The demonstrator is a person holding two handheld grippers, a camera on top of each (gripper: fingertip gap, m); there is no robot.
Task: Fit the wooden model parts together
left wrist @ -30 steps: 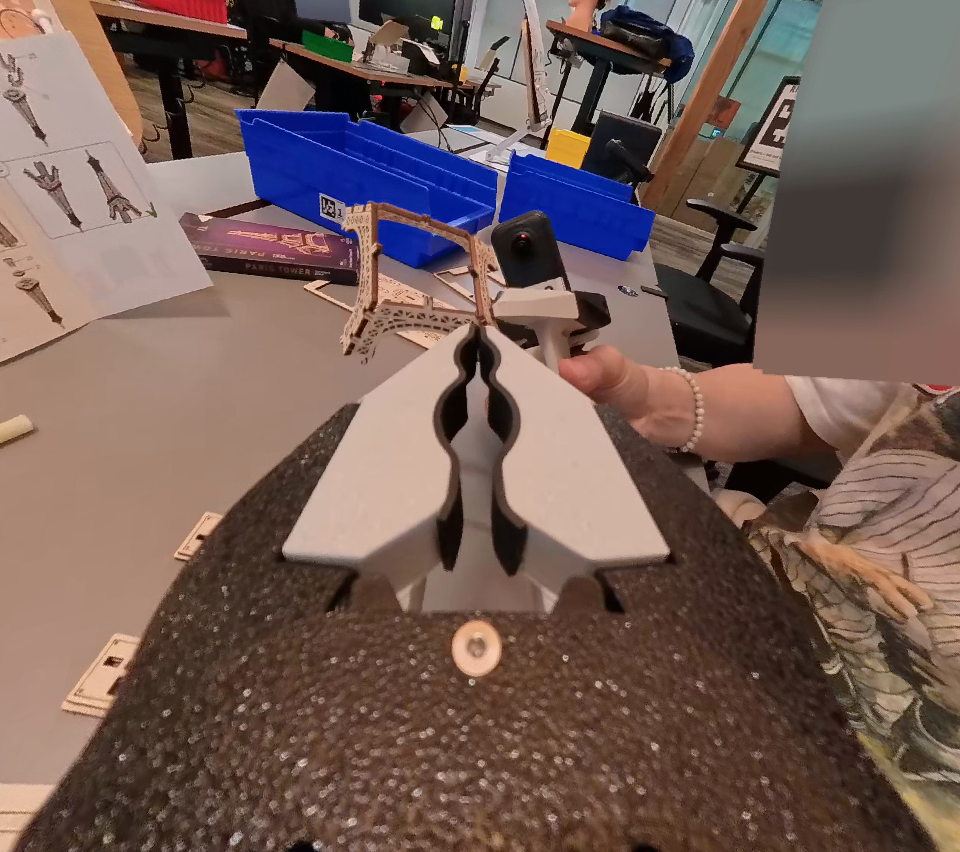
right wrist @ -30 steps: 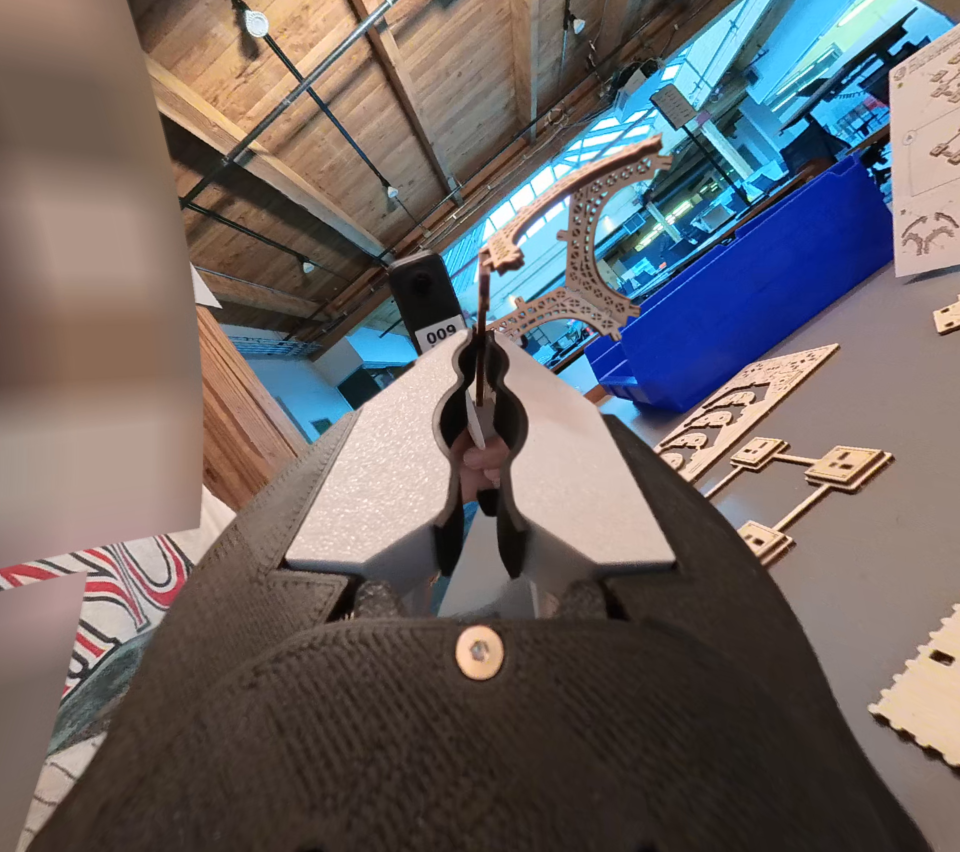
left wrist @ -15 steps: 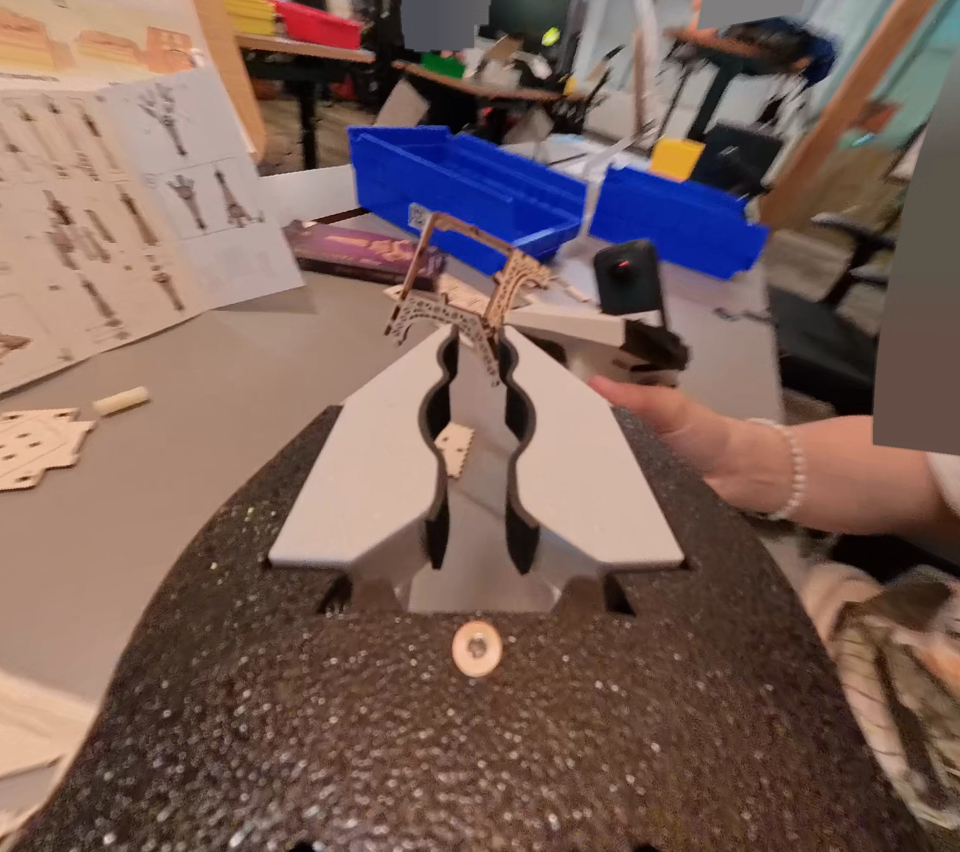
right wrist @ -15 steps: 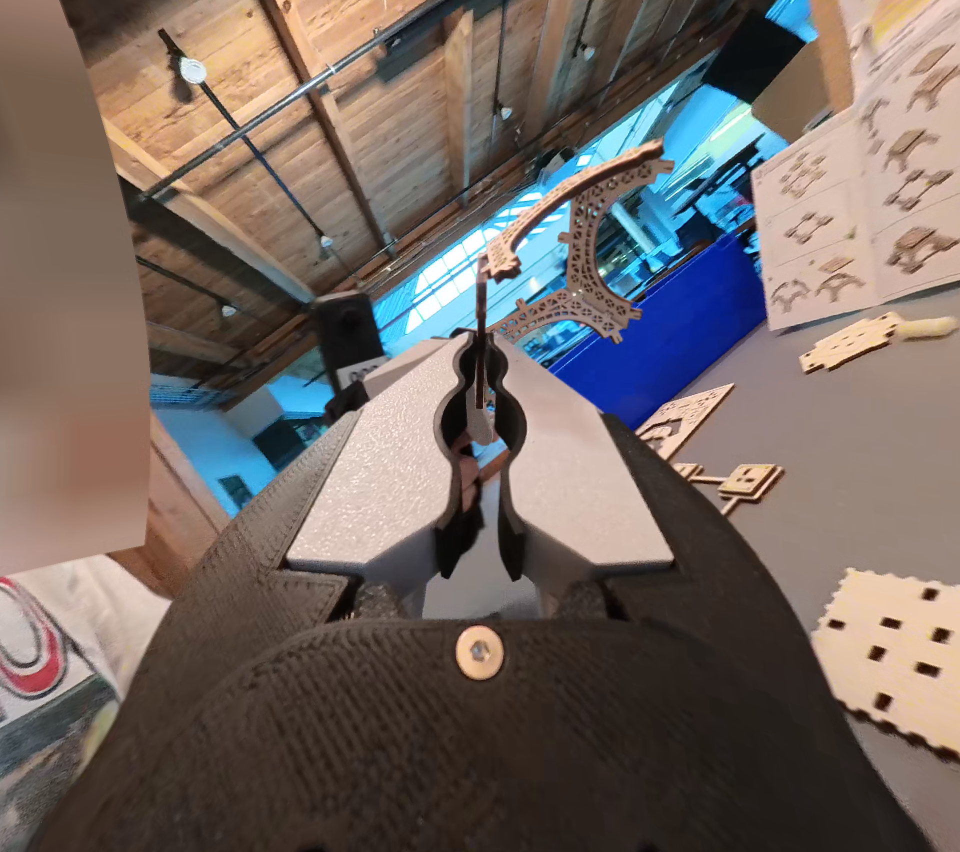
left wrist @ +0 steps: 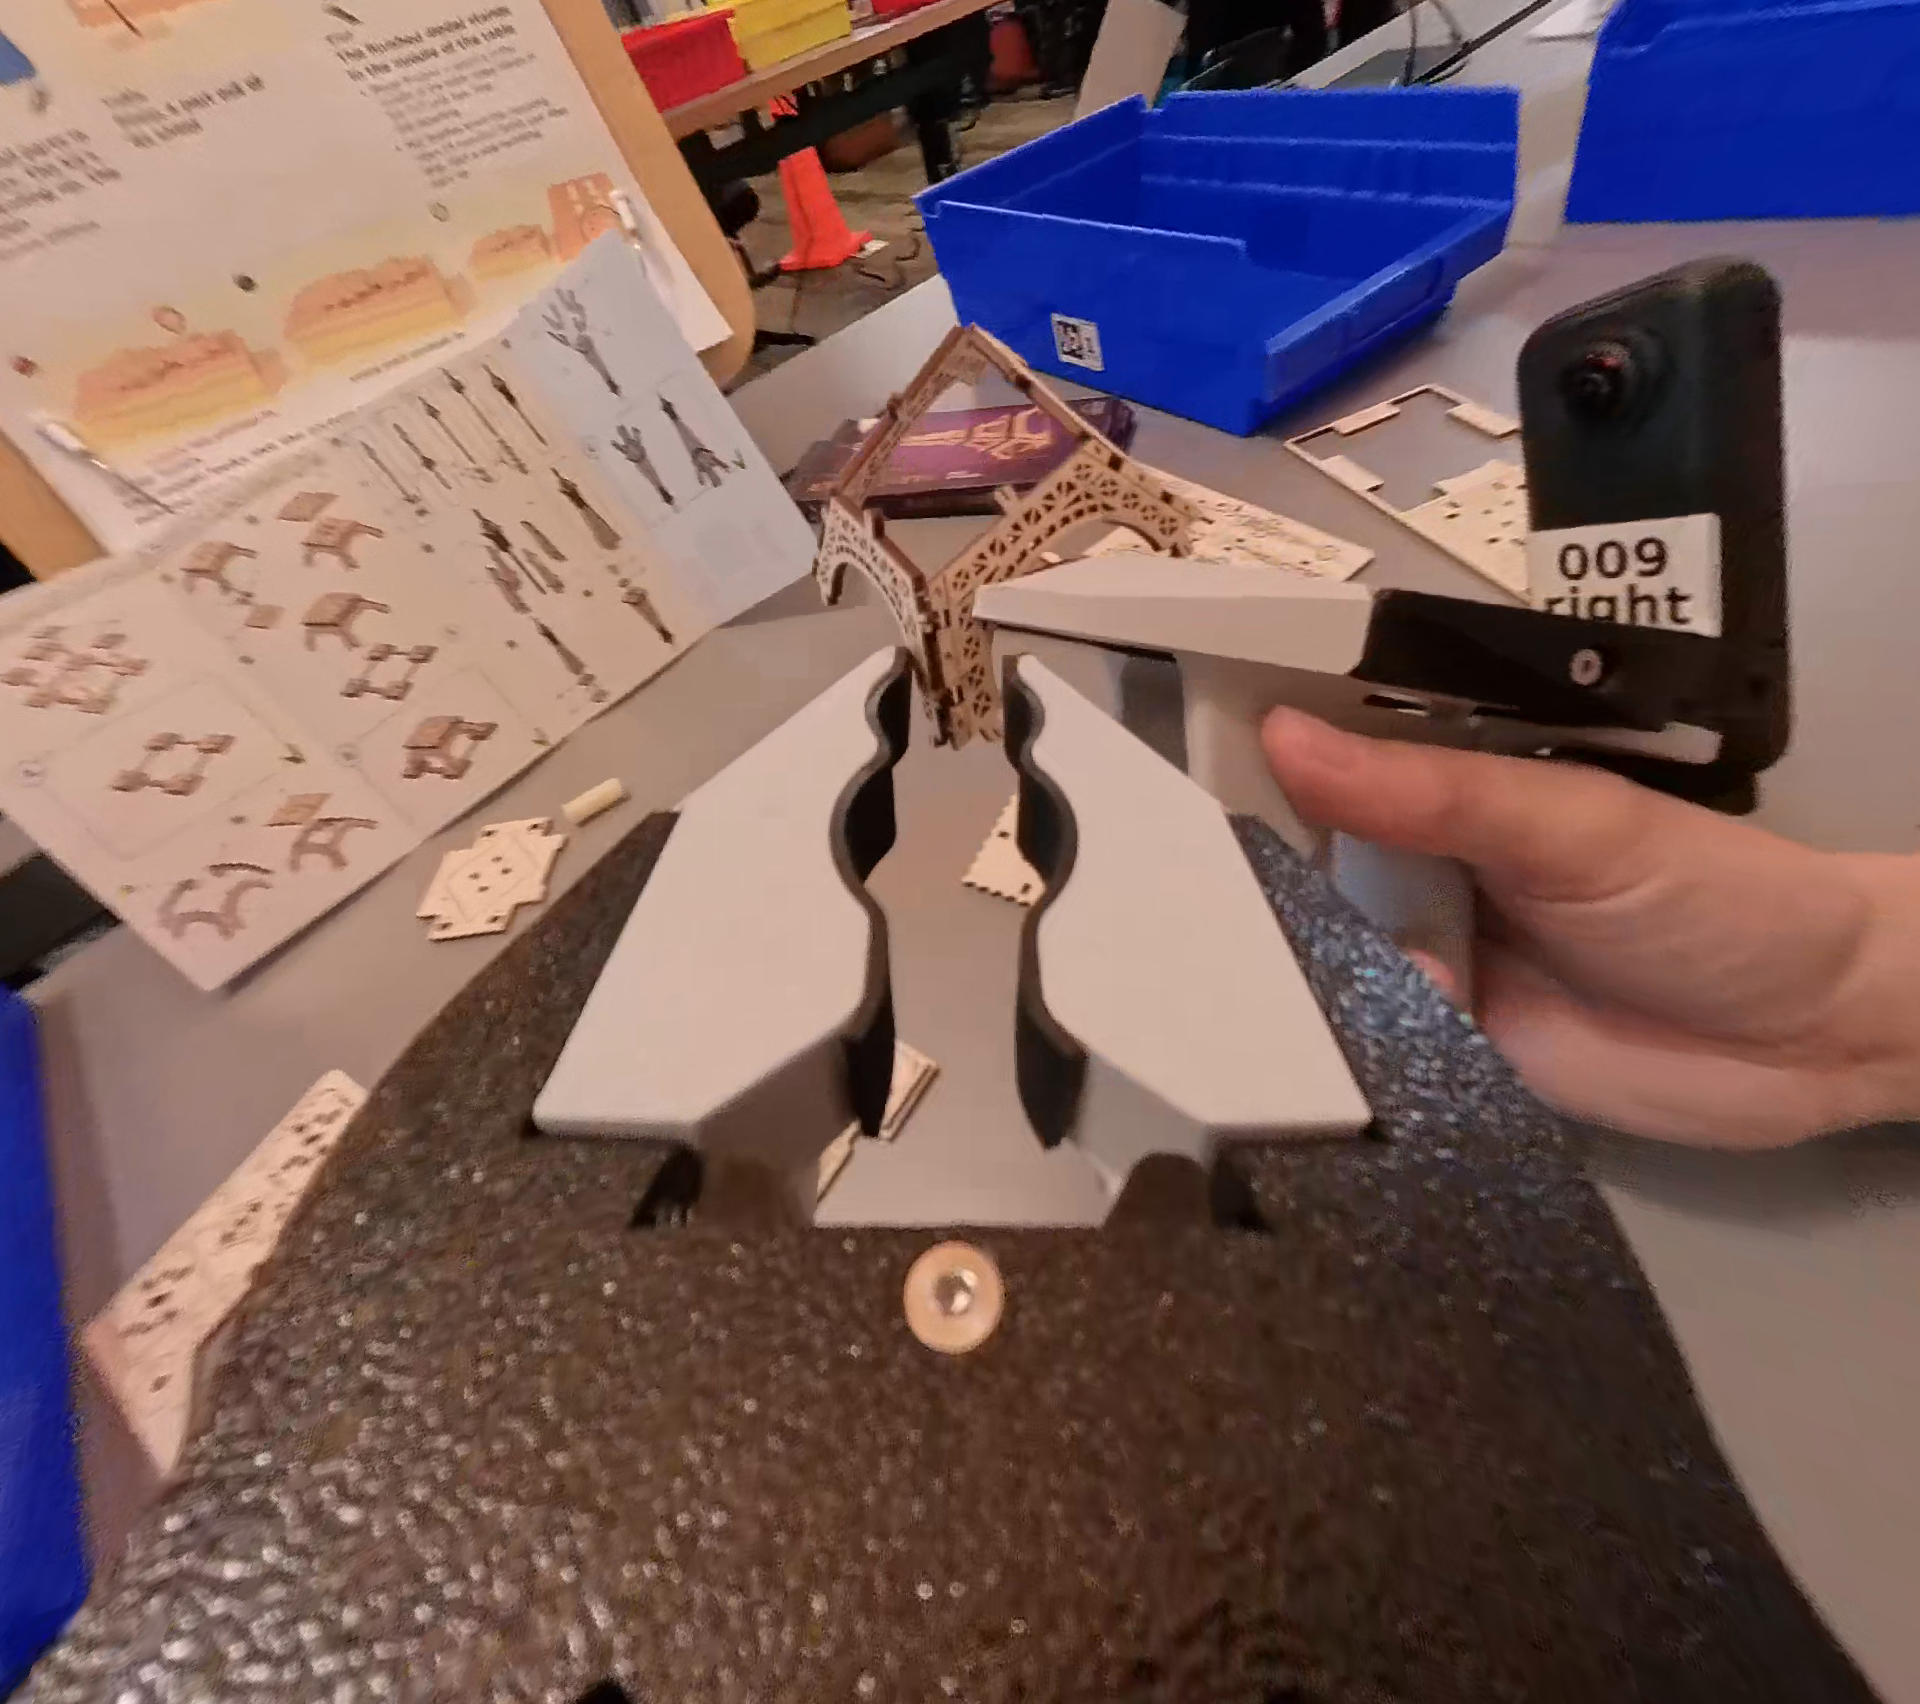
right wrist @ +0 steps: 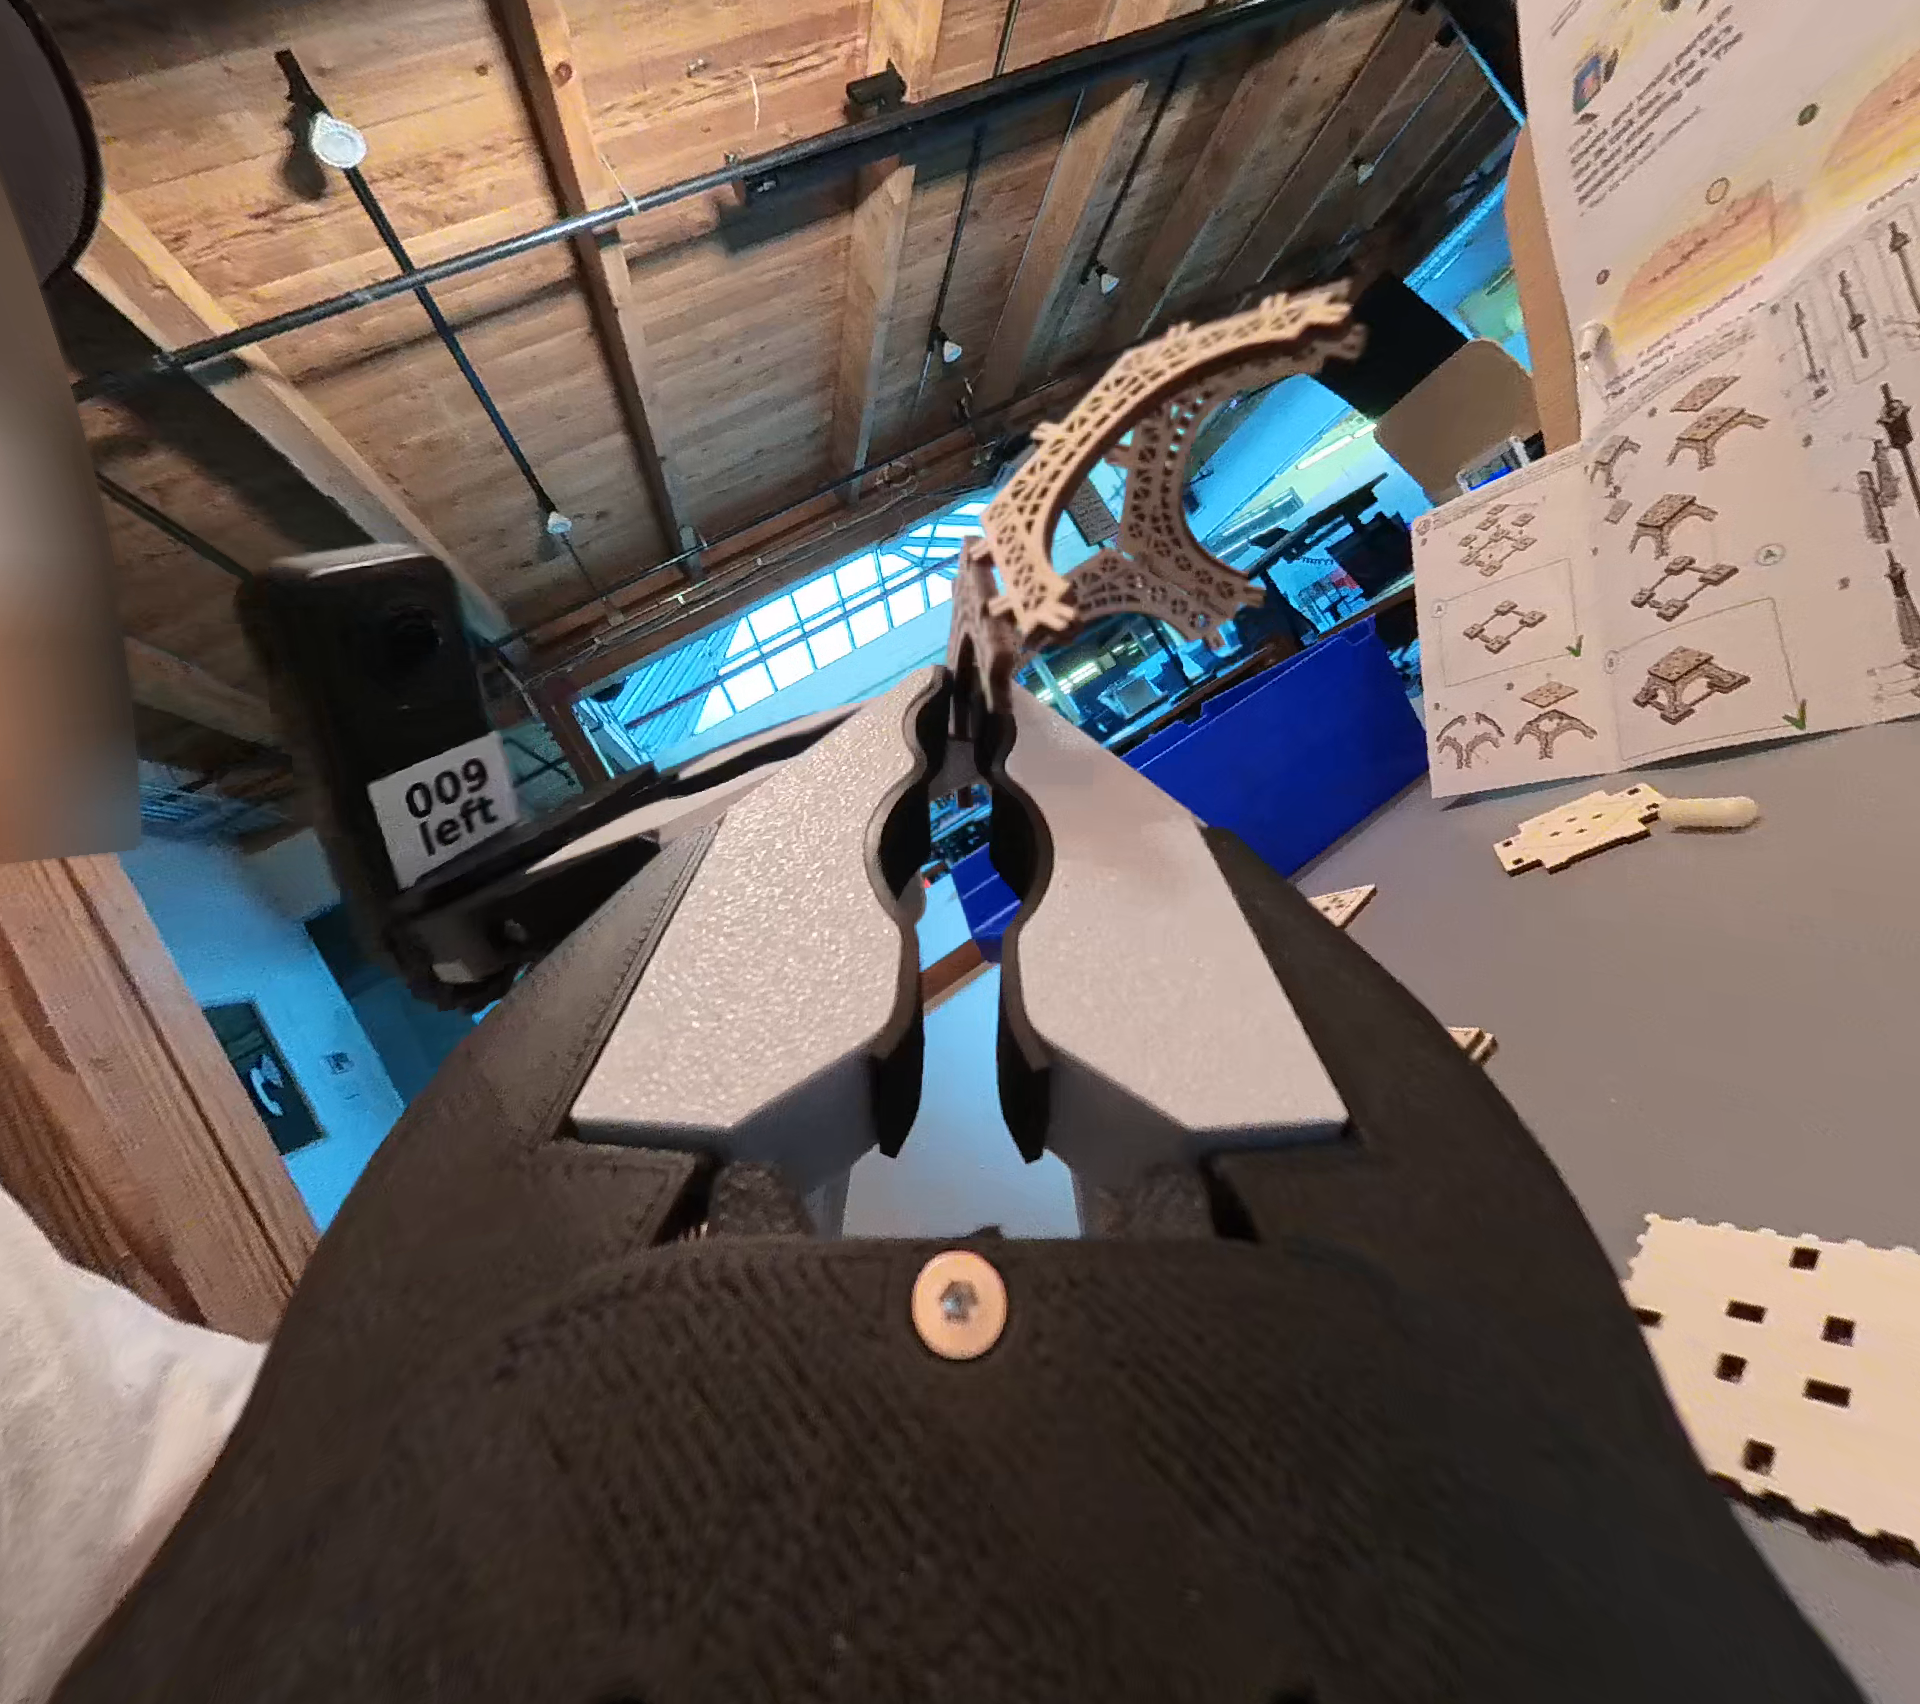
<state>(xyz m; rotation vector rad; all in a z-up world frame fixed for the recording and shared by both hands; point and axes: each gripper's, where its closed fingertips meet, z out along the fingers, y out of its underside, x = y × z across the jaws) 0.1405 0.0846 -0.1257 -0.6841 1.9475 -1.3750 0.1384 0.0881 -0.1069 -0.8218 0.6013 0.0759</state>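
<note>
A wooden lattice arch assembly [left wrist: 1039,511], part of a tower base, hangs in the air above the grey table [left wrist: 665,719]. My right gripper [right wrist: 977,698] is shut on one leg of it; the arches [right wrist: 1143,511] stick out up and to the right of the tips. In the left wrist view the right gripper [left wrist: 987,610] comes in from the right, held by a hand [left wrist: 1558,927]. My left gripper [left wrist: 958,678] is open, and the clamped leg hangs between its tips. I cannot tell if it touches the fingers.
Instruction sheets [left wrist: 312,615] lie and stand at the left. Blue bins [left wrist: 1247,231], a purple box [left wrist: 956,449] and cut-out wooden sheets [left wrist: 1434,459] lie behind the model. Flat perforated parts [left wrist: 494,865] and a slotted plate [right wrist: 1787,1374] lie on the table. My two grippers' fingertips are within a few centimetres of each other.
My left gripper, shut a second ago, has opened. Both views have swung toward the instruction sheets. The right gripper still holds the arch assembly.
</note>
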